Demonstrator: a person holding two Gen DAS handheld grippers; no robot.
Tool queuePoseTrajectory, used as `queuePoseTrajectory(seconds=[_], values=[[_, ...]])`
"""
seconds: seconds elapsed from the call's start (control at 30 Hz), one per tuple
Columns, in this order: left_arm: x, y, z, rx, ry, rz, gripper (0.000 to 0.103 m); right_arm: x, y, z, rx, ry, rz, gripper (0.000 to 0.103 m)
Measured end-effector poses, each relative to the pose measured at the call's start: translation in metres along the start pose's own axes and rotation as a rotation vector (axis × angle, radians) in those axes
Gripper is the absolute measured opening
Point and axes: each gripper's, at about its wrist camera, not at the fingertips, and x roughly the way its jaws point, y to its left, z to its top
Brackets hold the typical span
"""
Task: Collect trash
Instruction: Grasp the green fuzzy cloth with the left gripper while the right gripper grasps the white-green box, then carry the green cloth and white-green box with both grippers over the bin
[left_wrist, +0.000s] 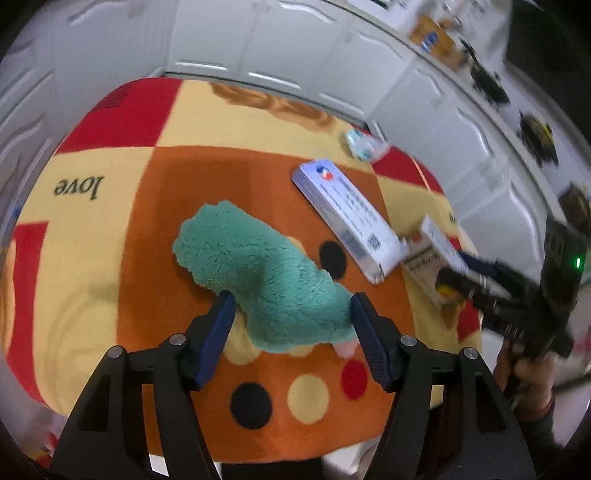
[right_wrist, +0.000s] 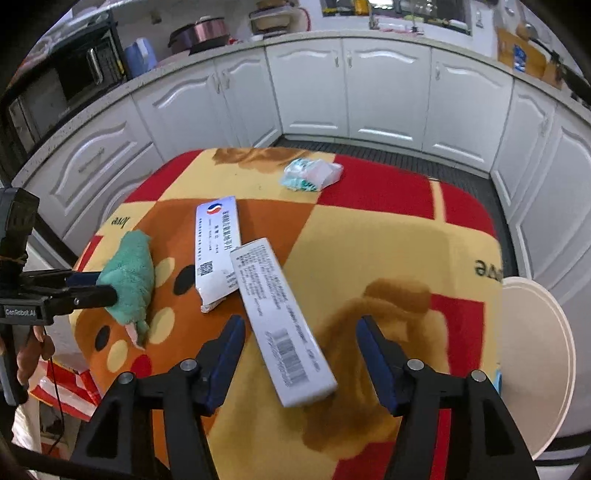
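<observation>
Looking along our left gripper (left_wrist: 292, 306), we see its fingers spread wide on either side of a green fuzzy sock (left_wrist: 255, 266), whose cuff end sits between the blue pads without a clear squeeze; whether the pads touch it we cannot tell. The sock lies on the patterned blanket (left_wrist: 110, 229) covering the table. Ahead and to the right of this gripper a white carton (left_wrist: 351, 221) lies flat, and beyond it, near the far edge, a crumpled wrapper (left_wrist: 364, 146).

Our right gripper (right_wrist: 300, 336) is also spread wide, hovering with a second white box (right_wrist: 280, 321) running between its fingers, barcode end nearest us; contact is not clear. The box's far end touches the carton (right_wrist: 218, 251). Far ahead lies the wrapper (right_wrist: 312, 173); off to the left, the sock (right_wrist: 129, 277). A pale round bin (right_wrist: 535, 362) stands just right of this gripper, beside the table.
</observation>
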Motion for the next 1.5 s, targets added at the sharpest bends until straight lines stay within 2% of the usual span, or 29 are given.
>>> queuePoseTrajectory(seconds=[0.17, 0.33, 0.5, 0.57, 0.6, 0.63, 0.73, 0.8, 0.9, 1.03, 1.17, 1.5], values=[[0.008, -0.004, 0.002, -0.074, -0.038, 0.002, 0.065, 0.012, 0.011, 0.003, -0.036, 0.010, 0.002, 0.060], [-0.002, -0.015, 0.000, -0.043, -0.103, -0.011, 0.065, 0.012, 0.018, 0.002, -0.049, 0.010, 0.004, 0.060], [0.011, -0.004, 0.002, -0.107, -0.072, 0.031, 0.065, 0.011, 0.014, 0.002, -0.030, 0.000, 0.007, 0.060], [0.018, 0.000, 0.001, -0.133, -0.063, 0.038, 0.064, 0.011, 0.014, 0.001, -0.025, -0.006, 0.004, 0.052], [0.020, 0.001, 0.000, -0.136, -0.062, 0.035, 0.064, 0.012, 0.013, 0.000, -0.025, -0.005, 0.002, 0.038], [0.022, 0.001, -0.002, -0.127, -0.063, 0.040, 0.061, 0.012, 0.013, -0.002, -0.025, -0.002, 0.001, 0.033], [0.021, -0.006, -0.006, -0.073, -0.073, 0.069, 0.047, 0.006, 0.012, -0.006, -0.018, -0.016, -0.007, 0.032], [0.016, -0.011, -0.007, -0.050, -0.075, 0.053, 0.044, -0.001, 0.010, -0.009, -0.011, -0.028, -0.008, 0.031], [0.007, -0.024, -0.007, -0.007, -0.090, 0.013, 0.043, -0.018, 0.003, -0.012, 0.019, -0.067, -0.009, 0.030], [-0.004, -0.051, -0.008, 0.083, -0.135, 0.035, 0.042, -0.035, -0.005, -0.015, 0.051, -0.099, -0.017, 0.026], [-0.007, -0.077, -0.009, 0.152, -0.154, 0.041, 0.042, -0.048, -0.015, -0.022, 0.085, -0.116, -0.030, 0.026], [-0.001, -0.127, -0.010, 0.269, -0.175, 0.054, 0.042, -0.070, -0.028, -0.036, 0.109, -0.143, -0.057, 0.026]])
